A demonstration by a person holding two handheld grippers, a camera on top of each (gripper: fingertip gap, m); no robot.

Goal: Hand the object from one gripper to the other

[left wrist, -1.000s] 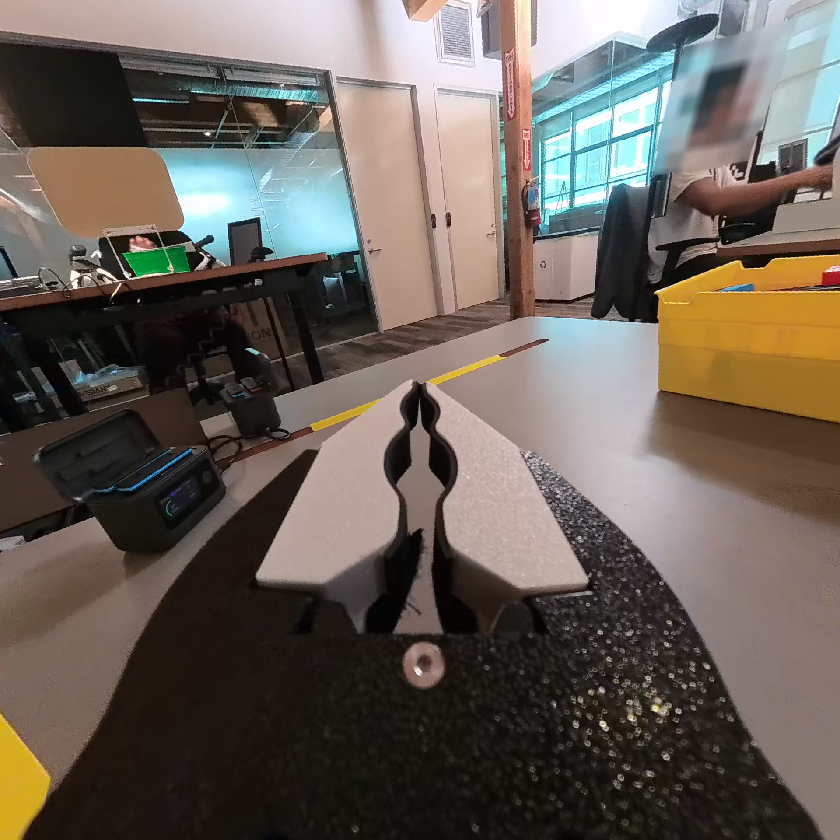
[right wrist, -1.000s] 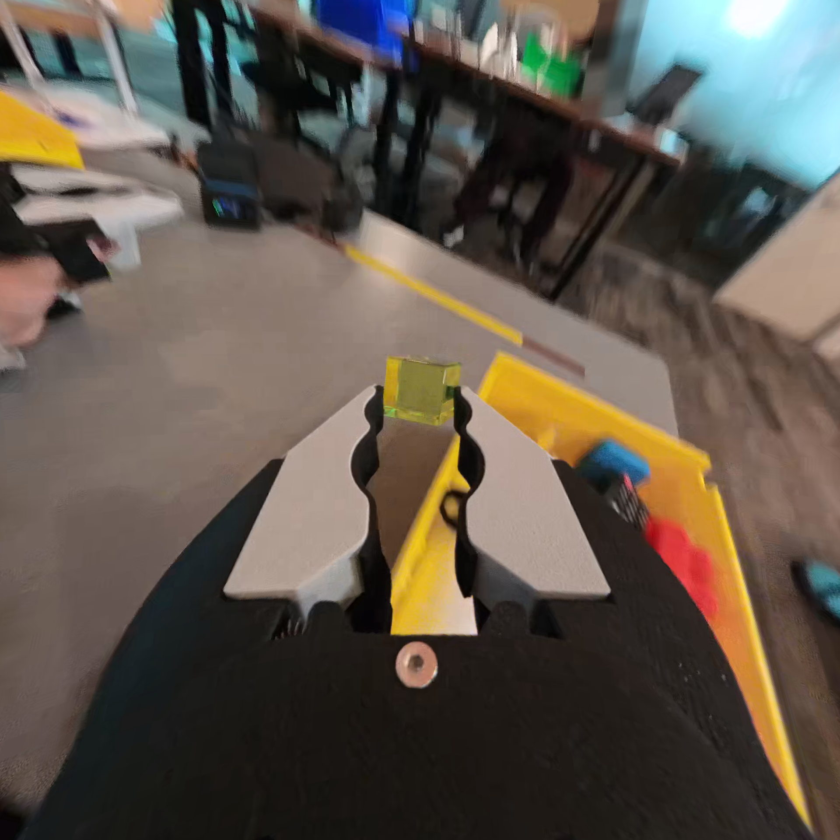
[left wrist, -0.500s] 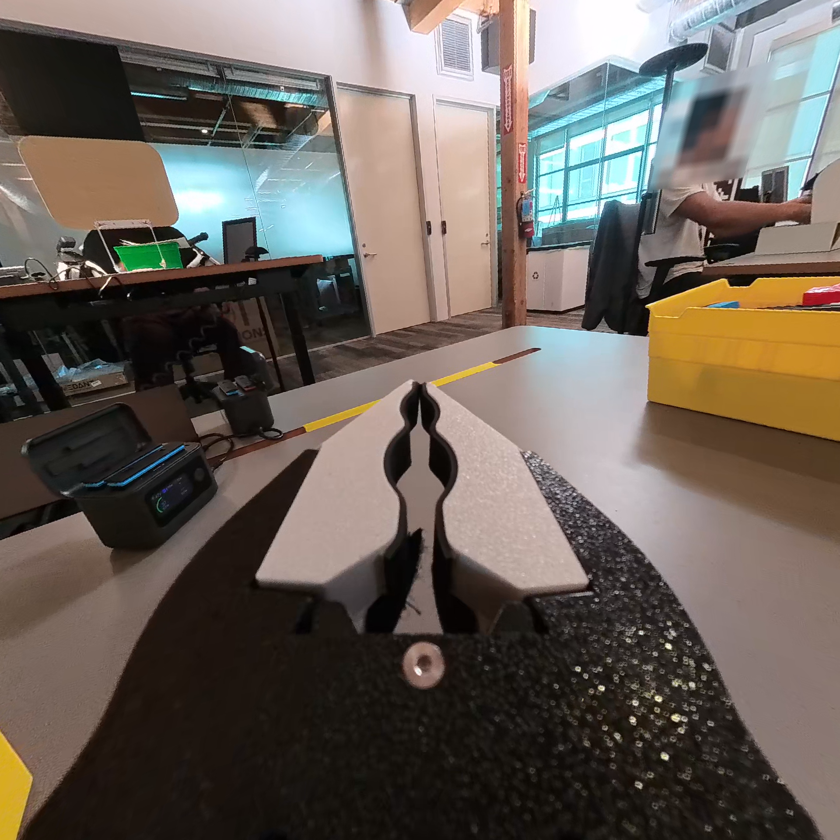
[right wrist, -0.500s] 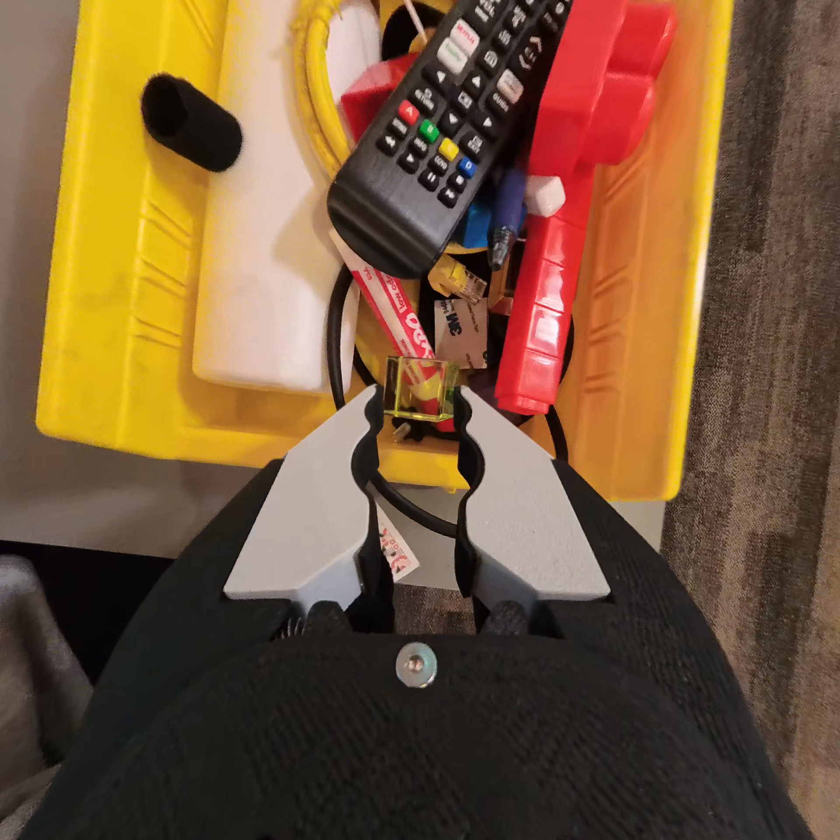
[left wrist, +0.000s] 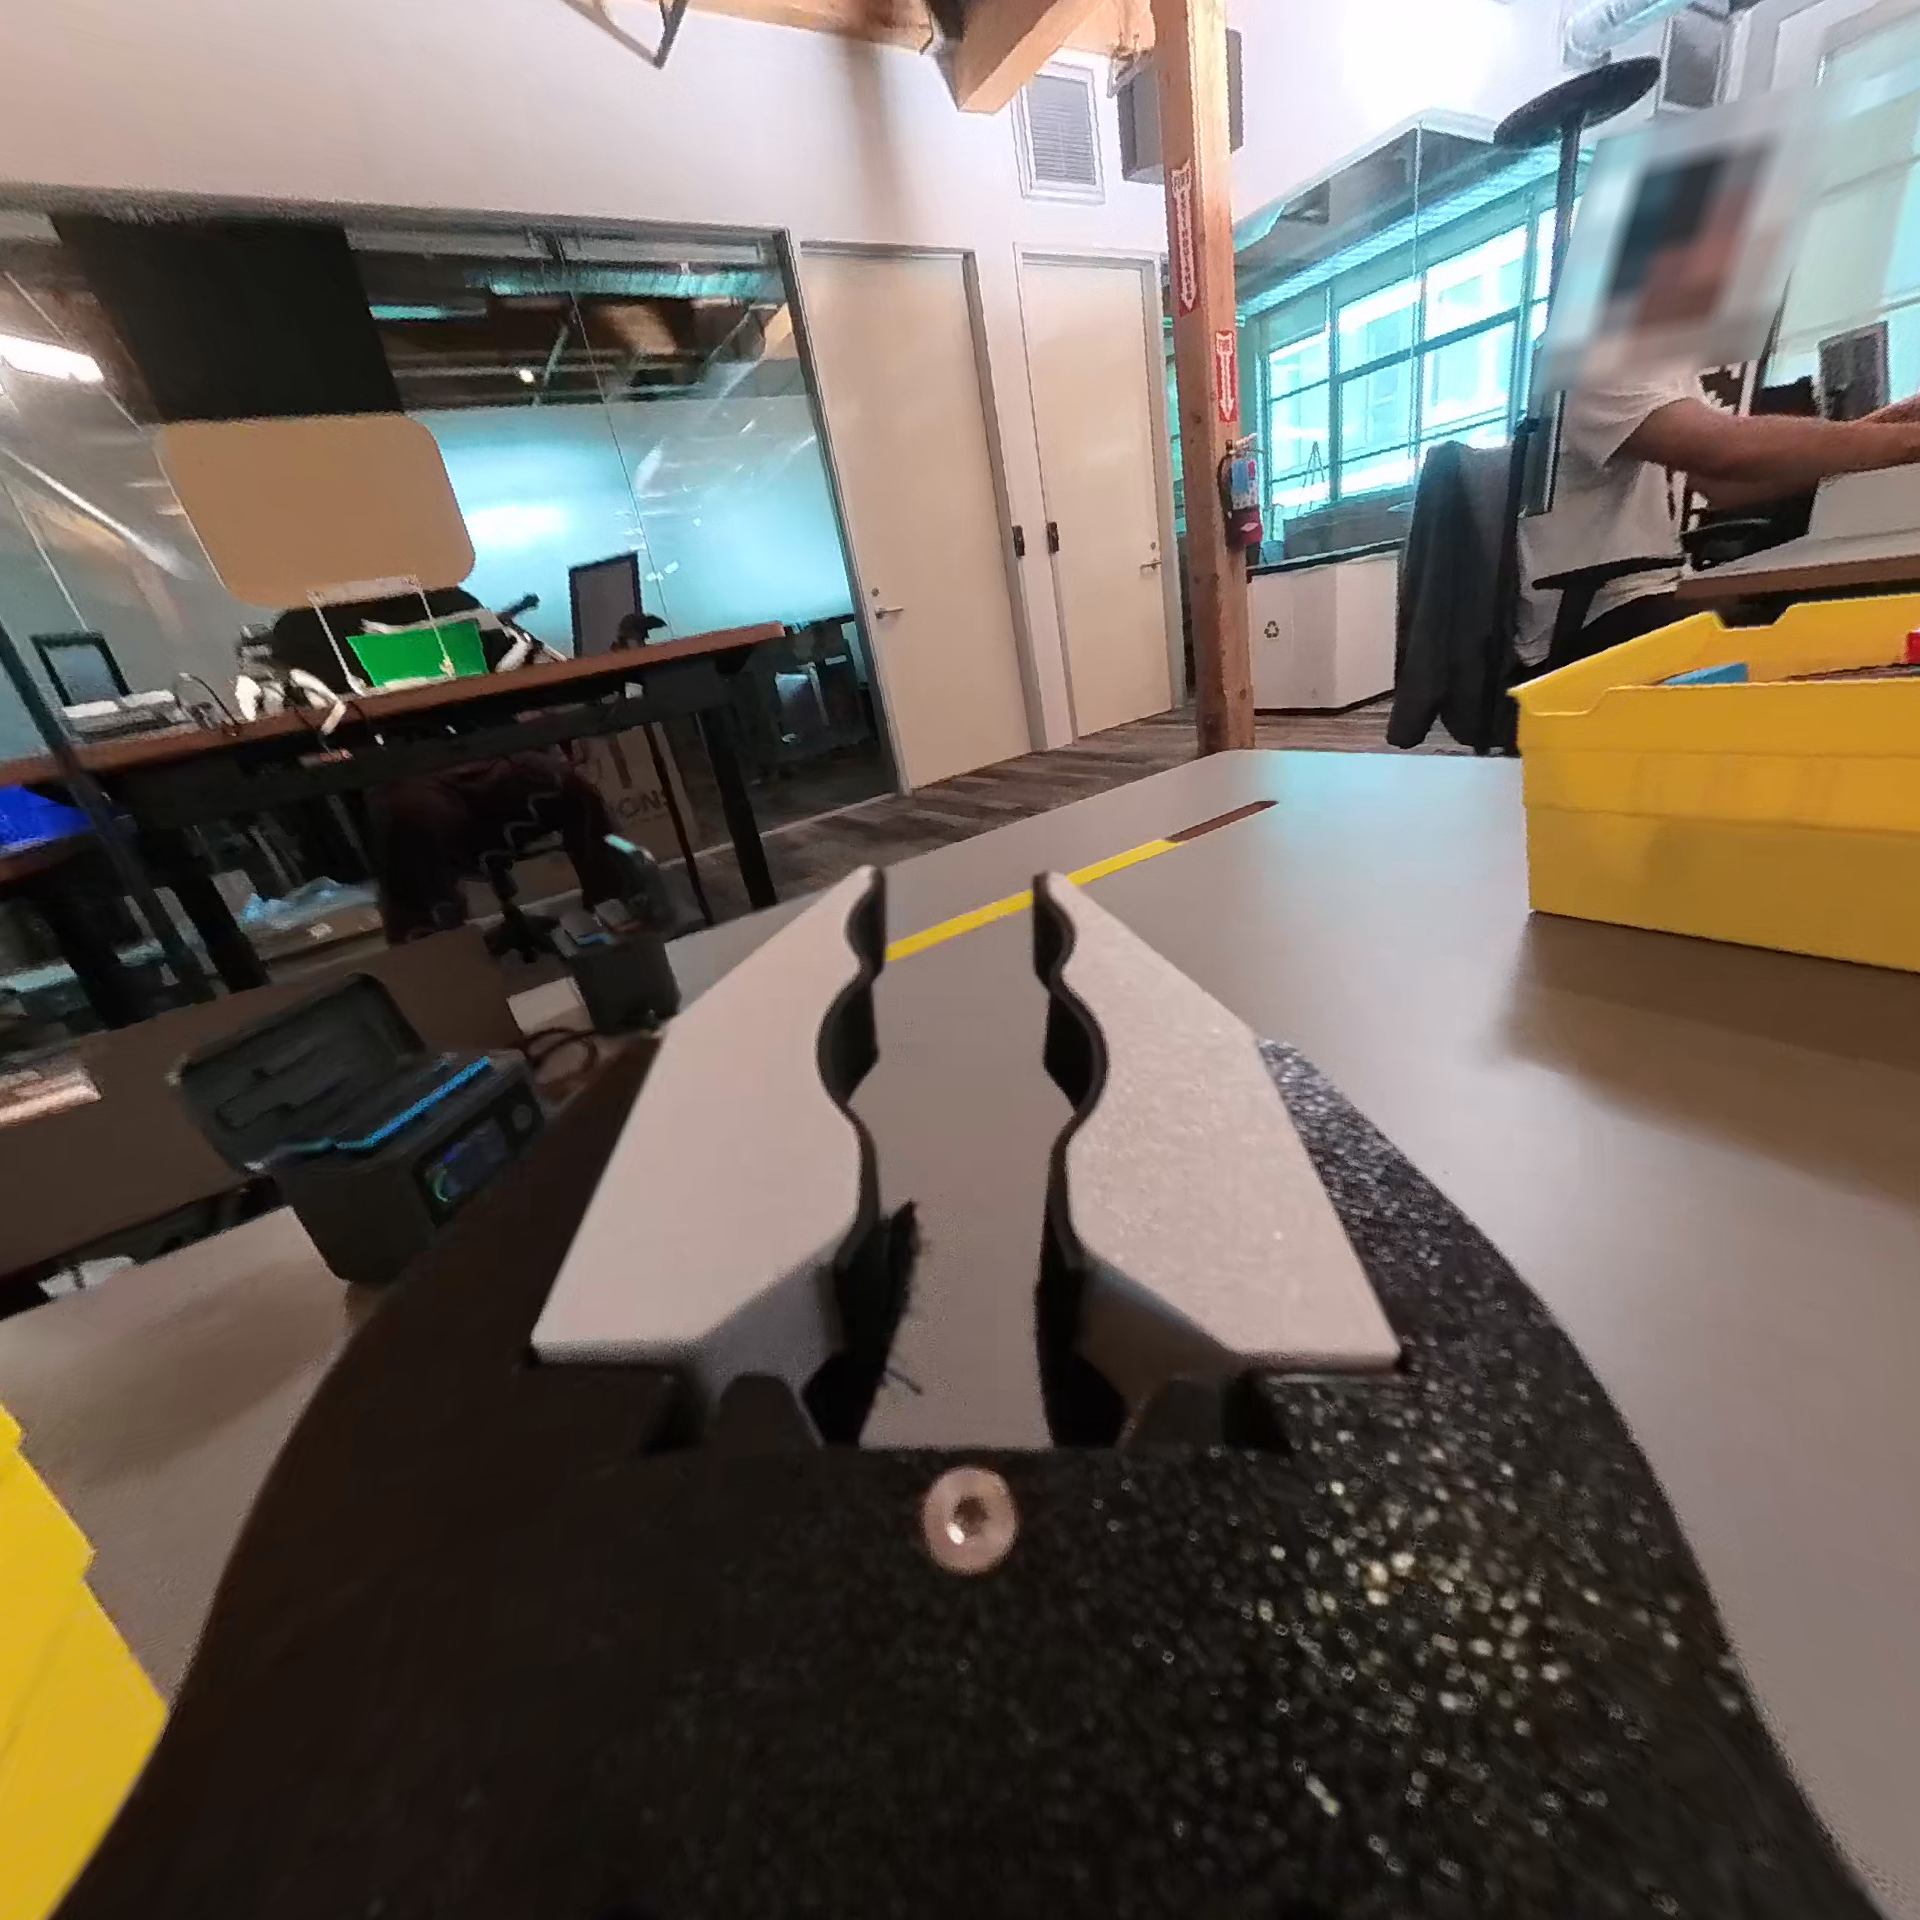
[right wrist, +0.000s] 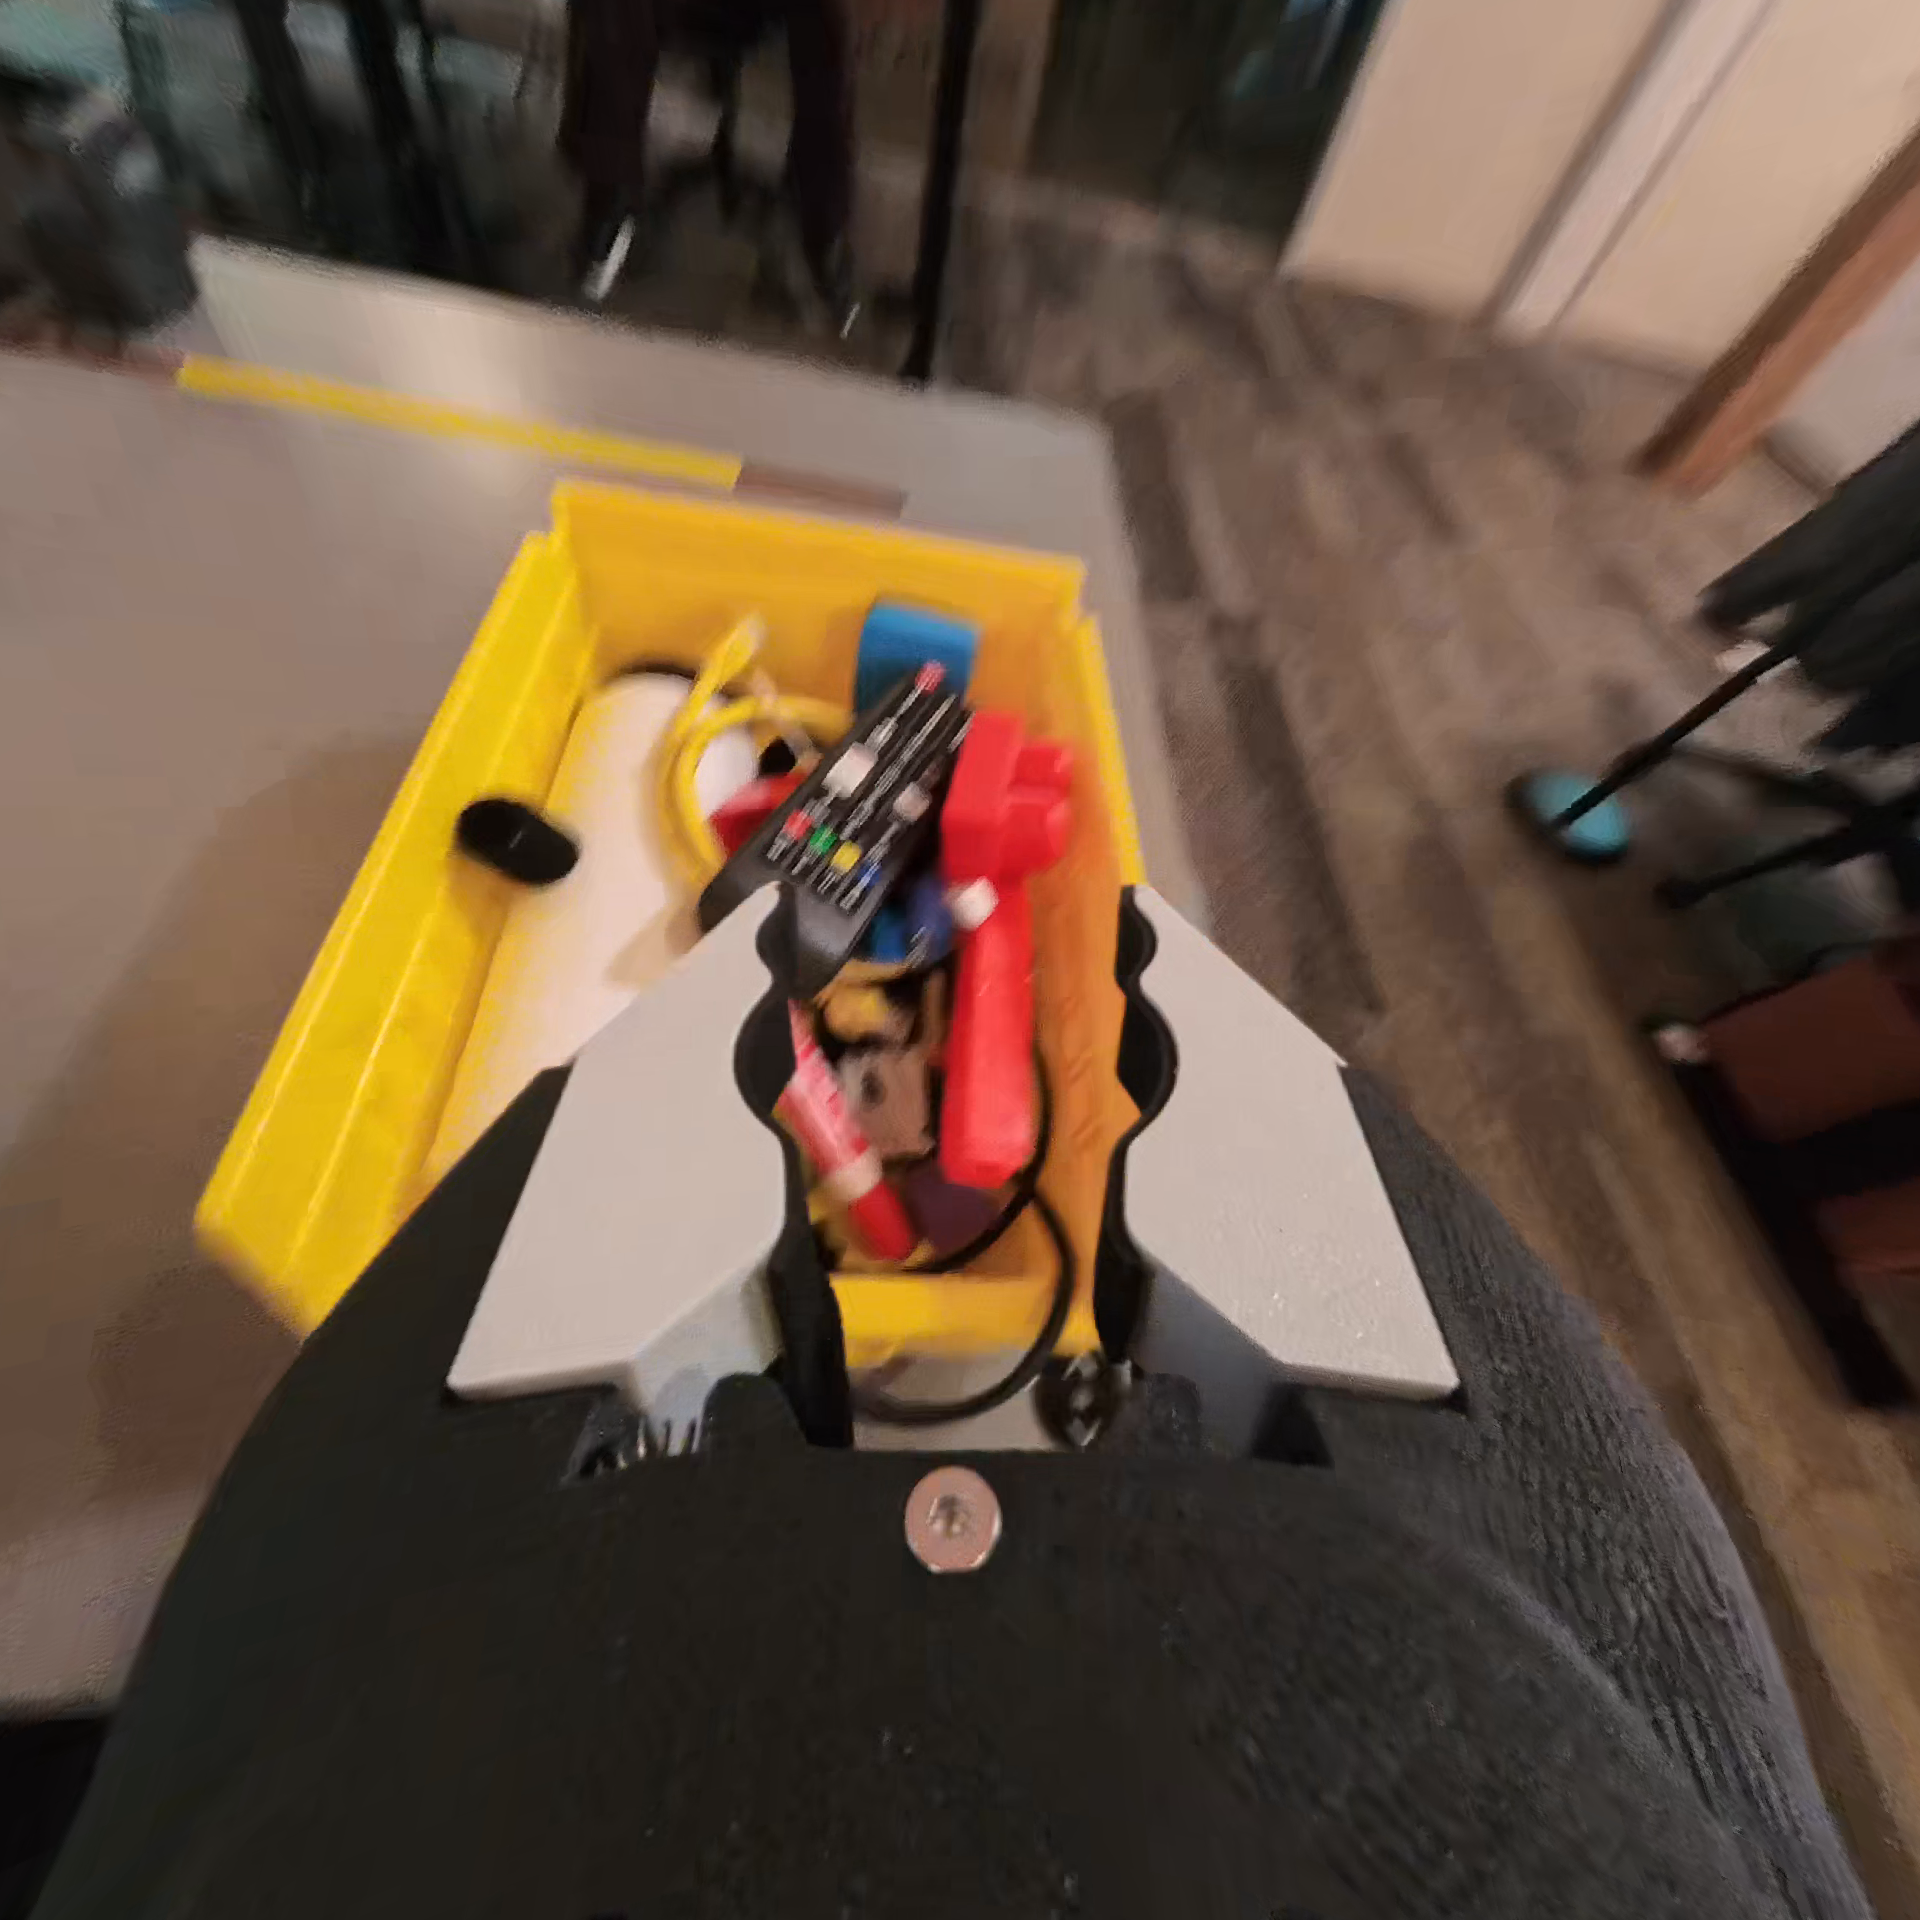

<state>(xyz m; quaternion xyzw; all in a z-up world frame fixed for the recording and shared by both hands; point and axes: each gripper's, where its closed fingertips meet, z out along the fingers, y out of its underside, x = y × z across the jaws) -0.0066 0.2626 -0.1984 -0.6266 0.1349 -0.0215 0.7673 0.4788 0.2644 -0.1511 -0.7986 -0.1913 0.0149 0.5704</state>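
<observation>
Right tool (right wrist: 940, 920): now spread and empty, cube gone, over yellow bin (right wrist: 395, 997). Left tool (left wrist: 958, 904): newly parted, empty; handover undone.

Each gripper, left (left wrist: 958, 904) and right (right wrist: 948, 909), is built with two grey wavy-edged fingers. Behind them a black textured body is seen, fitted with one silver screw.

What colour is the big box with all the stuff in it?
Bright yellow. The box shows best in the right wrist view, seen from above.
</observation>
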